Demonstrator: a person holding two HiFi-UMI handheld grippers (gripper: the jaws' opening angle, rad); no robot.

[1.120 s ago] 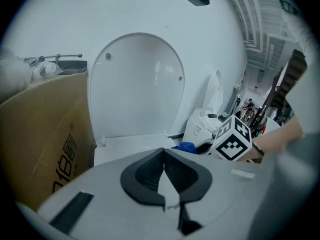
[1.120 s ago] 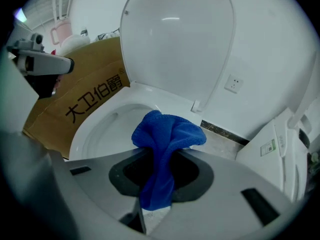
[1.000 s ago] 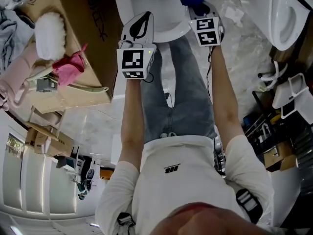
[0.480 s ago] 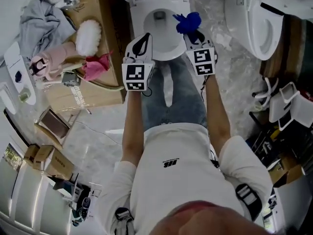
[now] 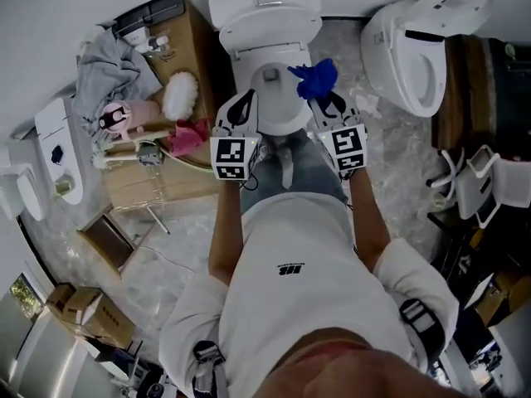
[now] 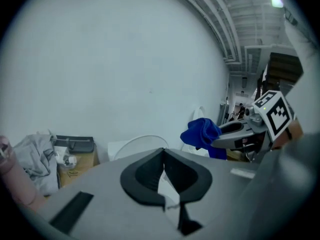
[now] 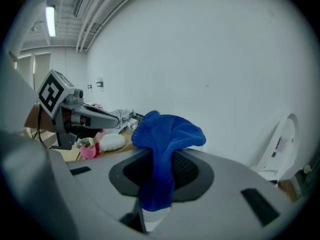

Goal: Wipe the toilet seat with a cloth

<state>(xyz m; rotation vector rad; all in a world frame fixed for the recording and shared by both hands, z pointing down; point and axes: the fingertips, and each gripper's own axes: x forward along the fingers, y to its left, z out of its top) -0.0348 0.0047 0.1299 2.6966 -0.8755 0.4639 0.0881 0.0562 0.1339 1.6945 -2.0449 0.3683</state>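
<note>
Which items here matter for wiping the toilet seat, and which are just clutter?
Job: blue cloth, clamped in right gripper; toilet ahead; left gripper, shut, empty.
Clutter: second toilet, pink rag, white fluffy brush, grey cloth, cardboard box.

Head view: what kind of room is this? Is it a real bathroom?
Probably a storeroom or test space, not a home bathroom. A toilet stands against the wall, a second toilet sits close beside it, and cardboard boxes of clutter crowd its other side.
</note>
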